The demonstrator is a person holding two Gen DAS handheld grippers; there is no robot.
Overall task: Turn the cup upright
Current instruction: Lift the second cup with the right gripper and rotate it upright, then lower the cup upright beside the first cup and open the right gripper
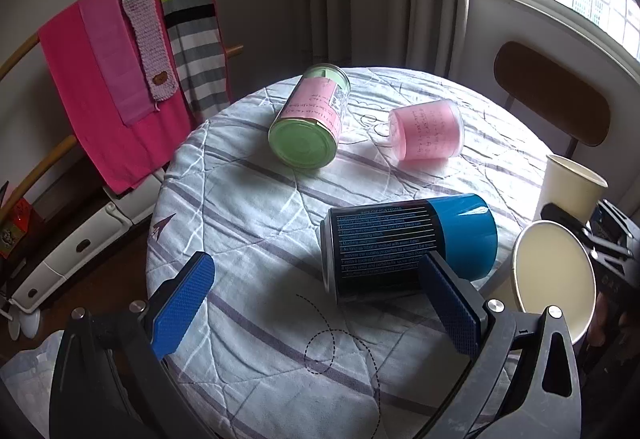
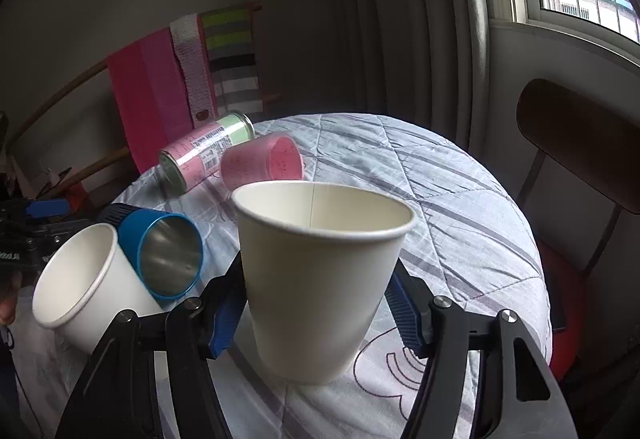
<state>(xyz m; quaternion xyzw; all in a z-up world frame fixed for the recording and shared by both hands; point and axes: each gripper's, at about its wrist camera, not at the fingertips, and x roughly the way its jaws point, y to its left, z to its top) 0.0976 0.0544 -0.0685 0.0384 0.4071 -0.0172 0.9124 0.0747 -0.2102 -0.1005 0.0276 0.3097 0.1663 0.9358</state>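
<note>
My right gripper is shut on a white paper cup and holds it upright just above the table; the cup also shows at the right edge of the left wrist view. A second white paper cup lies on its side at the left, also in the left wrist view. My left gripper is open and empty over the table's near part, its right finger beside a blue and black can lying on its side.
A green can with a pink label and a pink cup lie on their sides at the far part of the round table. A chair stands at the right. A rack with towels stands at the left.
</note>
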